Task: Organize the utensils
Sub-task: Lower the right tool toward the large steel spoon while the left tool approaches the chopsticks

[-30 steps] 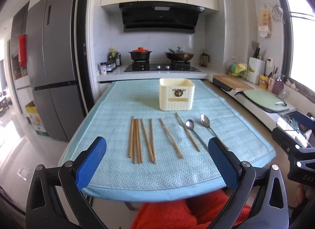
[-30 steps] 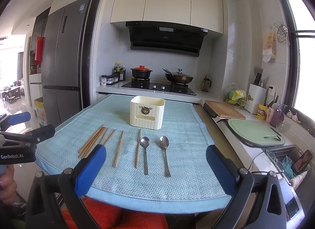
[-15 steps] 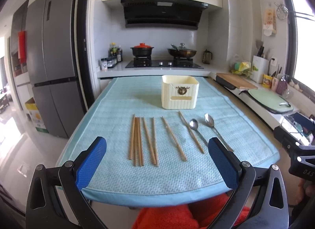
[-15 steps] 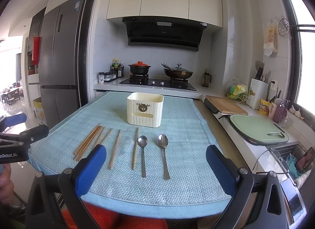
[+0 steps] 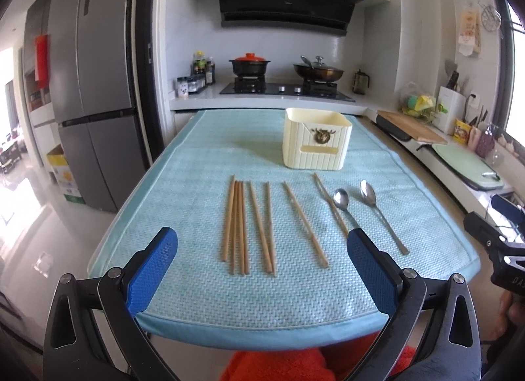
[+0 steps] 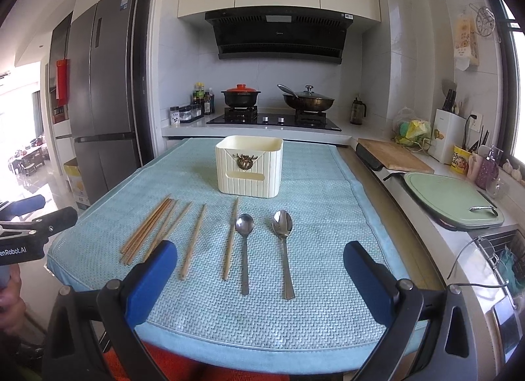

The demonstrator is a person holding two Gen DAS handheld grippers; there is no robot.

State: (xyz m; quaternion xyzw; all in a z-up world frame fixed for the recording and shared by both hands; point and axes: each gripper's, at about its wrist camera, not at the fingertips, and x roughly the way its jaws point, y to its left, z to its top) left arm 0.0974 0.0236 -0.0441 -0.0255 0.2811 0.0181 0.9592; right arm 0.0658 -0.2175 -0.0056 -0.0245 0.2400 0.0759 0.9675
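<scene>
Several wooden chopsticks (image 5: 252, 223) (image 6: 154, 230) lie side by side on a light blue mat (image 5: 203, 164) (image 6: 328, 190). To their right rest two metal spoons (image 5: 377, 210) (image 6: 283, 250). A cream ribbed utensil holder (image 5: 316, 143) (image 6: 249, 166) stands upright behind them, and nothing shows above its rim. My left gripper (image 5: 262, 250) hovers open over the mat's near edge, in front of the chopsticks. Over the near edge in front of the spoons, my right gripper (image 6: 261, 256) is open too. Neither holds anything.
A counter with a stove (image 6: 272, 118), a red-lidded pot and a wok runs behind the table. On the right are a wooden board (image 6: 392, 154), a green board (image 6: 449, 197) and a sink. A grey fridge (image 5: 92, 92) stands on the left. Orange cloth (image 5: 288, 364) lies below the table edge.
Both grippers have moved forward and a little higher over the table's near edge, so the utensils and holder appear closer. Nothing on the mat has moved.
</scene>
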